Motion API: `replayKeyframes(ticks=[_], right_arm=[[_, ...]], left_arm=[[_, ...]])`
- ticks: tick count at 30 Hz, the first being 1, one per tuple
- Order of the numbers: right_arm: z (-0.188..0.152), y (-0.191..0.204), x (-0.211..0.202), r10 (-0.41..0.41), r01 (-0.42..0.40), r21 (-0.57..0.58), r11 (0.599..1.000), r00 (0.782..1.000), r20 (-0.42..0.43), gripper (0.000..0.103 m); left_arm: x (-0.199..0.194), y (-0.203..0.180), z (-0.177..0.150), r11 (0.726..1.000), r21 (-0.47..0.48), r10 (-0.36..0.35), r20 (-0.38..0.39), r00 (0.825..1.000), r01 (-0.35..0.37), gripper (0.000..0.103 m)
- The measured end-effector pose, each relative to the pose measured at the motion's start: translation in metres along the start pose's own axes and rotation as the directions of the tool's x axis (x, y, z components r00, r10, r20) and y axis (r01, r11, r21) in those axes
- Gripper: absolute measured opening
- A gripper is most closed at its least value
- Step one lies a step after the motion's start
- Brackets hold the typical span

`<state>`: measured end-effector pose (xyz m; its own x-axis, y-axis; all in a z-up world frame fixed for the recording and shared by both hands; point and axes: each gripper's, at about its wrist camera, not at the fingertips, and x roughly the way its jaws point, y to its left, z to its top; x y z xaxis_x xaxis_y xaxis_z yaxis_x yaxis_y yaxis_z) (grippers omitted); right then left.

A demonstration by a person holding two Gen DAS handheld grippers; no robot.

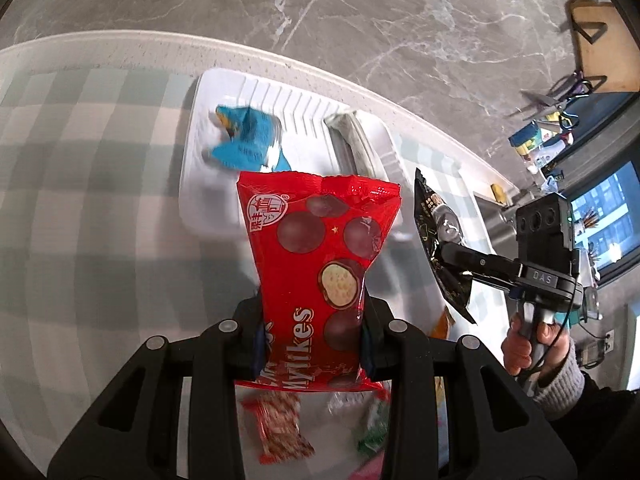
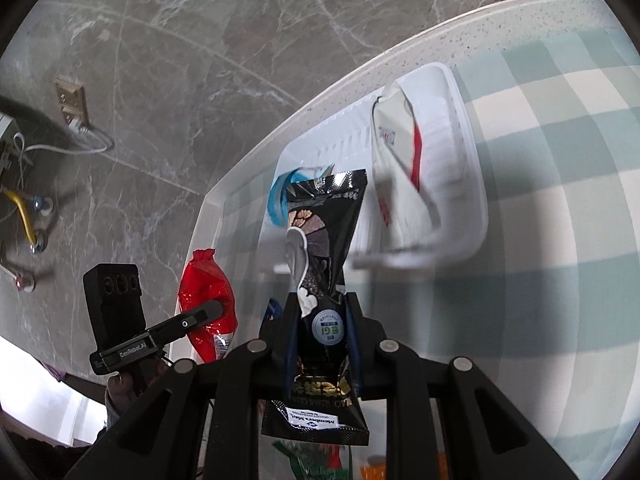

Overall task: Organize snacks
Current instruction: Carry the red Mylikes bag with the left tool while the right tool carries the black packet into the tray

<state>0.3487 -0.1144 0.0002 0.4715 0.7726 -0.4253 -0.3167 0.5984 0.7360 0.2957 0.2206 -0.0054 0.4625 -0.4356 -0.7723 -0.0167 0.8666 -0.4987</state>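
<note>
My left gripper (image 1: 312,320) is shut on a red Mylikes chocolate-ball bag (image 1: 316,248), held upright above the table. That red bag (image 2: 206,304) also shows at the left of the right wrist view. My right gripper (image 2: 320,320) is shut on a black snack pouch (image 2: 320,240), which appears edge-on as the black pouch (image 1: 440,240) in the left wrist view. Ahead of both lies a white slatted tray (image 1: 192,184). In it lie a blue packet (image 1: 244,140) and a white packet with a red stripe (image 2: 396,160). The tray's rim (image 2: 476,184) sits to the right in the right view.
A green-and-white checked cloth (image 1: 80,200) covers the white table (image 2: 440,28). Loose snack packets (image 1: 276,424) lie below my left gripper. A person's hand (image 1: 532,344) grips the right gripper's handle. Grey marble floor (image 1: 360,8) lies beyond the table edge.
</note>
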Motion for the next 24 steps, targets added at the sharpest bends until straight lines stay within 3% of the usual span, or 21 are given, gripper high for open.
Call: replayKeyframes(ticks=[11,24], right_arm=[[0.041,-0.002,0.026,0.000,0.000,0.023,1.000,1.000,-0.007,0.023],[0.070,-0.005,0.063,-0.021,0.022,0.041,0.999,0.999,-0.033,0.023]], left_arm=[[0.043,0.030,0.064,0.998,0.009,0.067,-0.057,0.996,-0.067,0.032],[0.085,0.040,0.097,0.994,0.060,0.099,-0.060,0.993,-0.096,0.032]])
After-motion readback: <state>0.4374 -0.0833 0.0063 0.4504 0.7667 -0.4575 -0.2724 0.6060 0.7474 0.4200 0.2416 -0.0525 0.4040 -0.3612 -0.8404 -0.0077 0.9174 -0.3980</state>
